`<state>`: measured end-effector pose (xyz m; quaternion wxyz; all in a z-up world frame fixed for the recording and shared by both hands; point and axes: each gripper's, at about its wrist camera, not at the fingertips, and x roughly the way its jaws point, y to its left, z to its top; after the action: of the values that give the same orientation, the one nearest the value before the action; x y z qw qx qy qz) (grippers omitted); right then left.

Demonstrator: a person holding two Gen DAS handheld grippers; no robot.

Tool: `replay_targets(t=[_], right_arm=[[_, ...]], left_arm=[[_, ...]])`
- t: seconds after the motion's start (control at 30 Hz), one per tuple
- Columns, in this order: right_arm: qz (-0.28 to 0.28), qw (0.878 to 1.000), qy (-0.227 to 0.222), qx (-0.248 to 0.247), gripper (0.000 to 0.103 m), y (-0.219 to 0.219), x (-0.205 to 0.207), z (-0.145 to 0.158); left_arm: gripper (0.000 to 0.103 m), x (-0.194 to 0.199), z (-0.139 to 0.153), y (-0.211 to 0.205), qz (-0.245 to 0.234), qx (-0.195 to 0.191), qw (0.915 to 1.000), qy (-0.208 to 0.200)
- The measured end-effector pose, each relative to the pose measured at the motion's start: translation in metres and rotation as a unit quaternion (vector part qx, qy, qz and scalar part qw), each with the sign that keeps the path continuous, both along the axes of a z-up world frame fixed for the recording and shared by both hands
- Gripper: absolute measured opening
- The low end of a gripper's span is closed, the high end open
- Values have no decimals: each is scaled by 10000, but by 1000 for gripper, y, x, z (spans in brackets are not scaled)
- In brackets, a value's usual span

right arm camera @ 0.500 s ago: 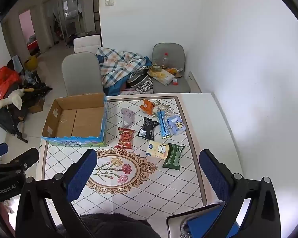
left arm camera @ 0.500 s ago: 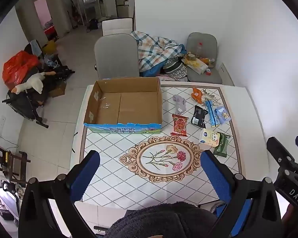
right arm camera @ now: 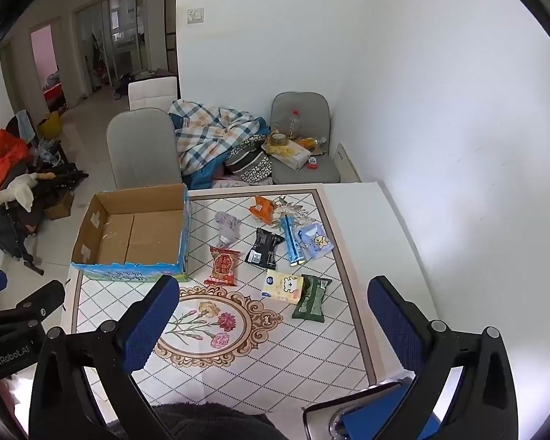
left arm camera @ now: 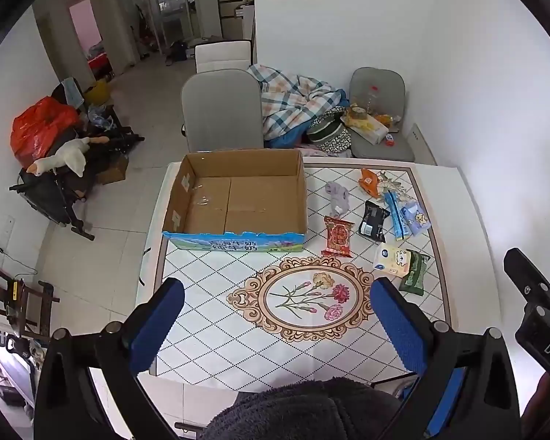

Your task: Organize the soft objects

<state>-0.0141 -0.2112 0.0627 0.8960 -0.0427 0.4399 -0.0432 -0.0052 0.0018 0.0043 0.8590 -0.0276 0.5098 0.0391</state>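
Your left tongs (left arm camera: 277,315) and right tongs (right arm camera: 271,313) both hang wide and hold nothing above the near edge of the bench (right arm camera: 370,220). The soft packets, among them the green pack (right arm camera: 311,299) and yellow tissue pack (right arm camera: 282,286), lie ahead, nearer your right tongs. The cardboard box (left arm camera: 238,198) ahead-left shows a bare floor.

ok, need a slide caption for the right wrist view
Open right hand-held gripper above a patterned table: empty cardboard box at left, snack packets and tissue packs scattered beside it.
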Motion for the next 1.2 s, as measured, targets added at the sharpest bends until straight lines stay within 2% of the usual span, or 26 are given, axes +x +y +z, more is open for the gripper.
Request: replay_targets(t=[0.33, 1.2], right_arm=[[26, 10000, 30, -34, 103, 4, 2, 0], [-10, 10000, -51, 16, 103, -1, 1, 5]], left_arm=[[103, -6, 4, 6, 44, 11, 9999, -158], [103, -7, 9, -3, -45, 88, 9997, -235]])
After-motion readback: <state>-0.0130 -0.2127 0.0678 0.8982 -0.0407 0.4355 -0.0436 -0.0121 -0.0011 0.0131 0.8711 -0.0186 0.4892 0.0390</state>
